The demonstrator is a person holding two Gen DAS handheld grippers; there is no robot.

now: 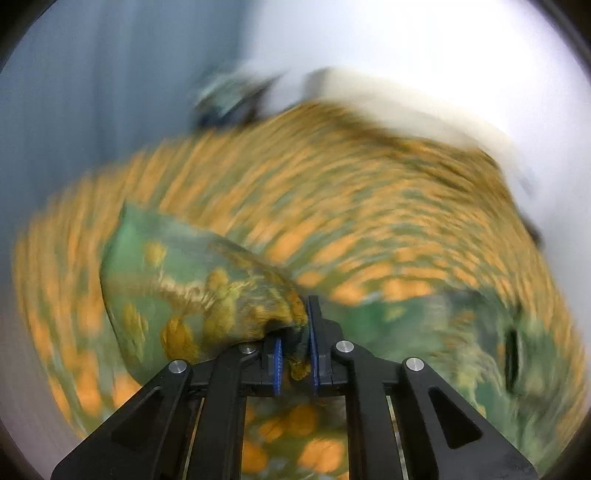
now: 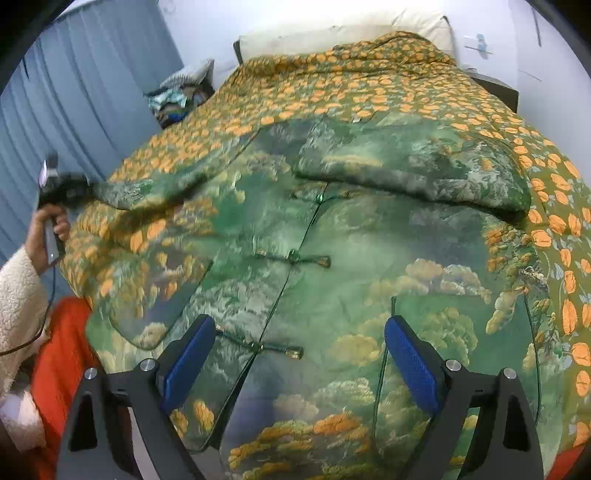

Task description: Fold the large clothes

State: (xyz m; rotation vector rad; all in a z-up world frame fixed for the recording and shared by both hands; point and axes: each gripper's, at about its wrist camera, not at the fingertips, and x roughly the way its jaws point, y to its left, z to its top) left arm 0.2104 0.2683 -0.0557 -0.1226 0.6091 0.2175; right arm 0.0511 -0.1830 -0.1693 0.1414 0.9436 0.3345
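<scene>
A large green jacket (image 2: 332, 258) with a landscape print and knot buttons lies front up on the bed. One sleeve (image 2: 424, 166) is folded across its chest. The other sleeve (image 2: 147, 188) stretches out to the left, where my left gripper (image 2: 86, 184) holds its end. The left wrist view is blurred, but it shows the left gripper (image 1: 295, 332) shut on the bunched sleeve cuff (image 1: 177, 280), which is pinched between the blue pads. My right gripper (image 2: 299, 332) hangs open above the jacket's lower front, with nothing between its fingers.
The bed cover (image 2: 332, 74), olive with orange leaves, lies under the jacket. A cream pillow (image 2: 332, 33) sits at the head. Grey-blue curtains (image 2: 74, 92) hang on the left, beside a pile of things (image 2: 181, 96). A red cloth (image 2: 62, 350) and a person's fleece sleeve (image 2: 14, 306) are at lower left.
</scene>
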